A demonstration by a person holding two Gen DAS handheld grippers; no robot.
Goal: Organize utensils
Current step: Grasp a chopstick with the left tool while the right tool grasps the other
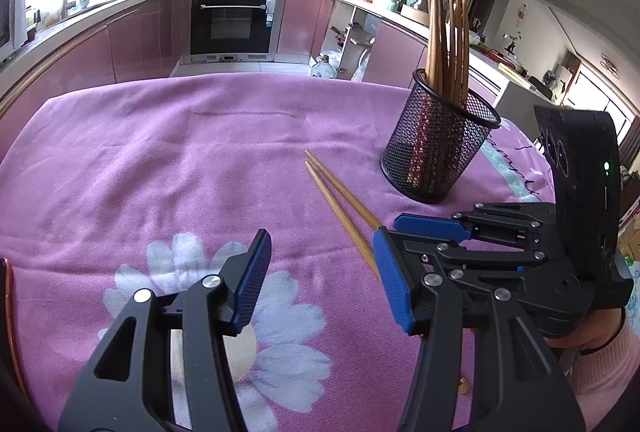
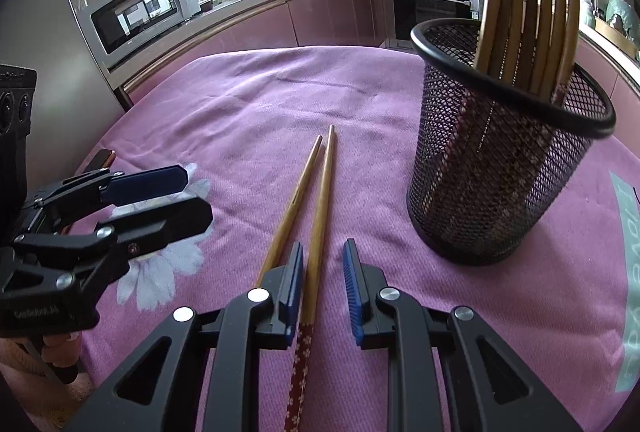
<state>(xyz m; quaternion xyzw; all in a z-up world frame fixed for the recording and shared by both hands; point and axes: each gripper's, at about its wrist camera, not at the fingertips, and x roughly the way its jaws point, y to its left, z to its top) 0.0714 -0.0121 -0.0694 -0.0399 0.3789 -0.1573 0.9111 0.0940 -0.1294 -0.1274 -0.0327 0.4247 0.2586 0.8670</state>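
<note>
We are picking up: the right claw (image 2: pixel 322 284) straddles one chopstick (image 2: pixel 318 216), not yet pinching. Next, squeeze, lift into the cup (image 2: pixel 500 168). The left claw (image 1: pixel 320 280) hangs spread, empty.

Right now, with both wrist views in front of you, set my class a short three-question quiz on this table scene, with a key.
1. Multiple choice: how many loose chopsticks lie on the pink cloth? A) one B) two C) four
2. True or false: the left gripper is holding a chopstick.
3. Fill in: the upright chopsticks stand in a black mesh ____.

Key: 1 B. 2 False, it is open with nothing between its fingers. 3 cup.
</note>
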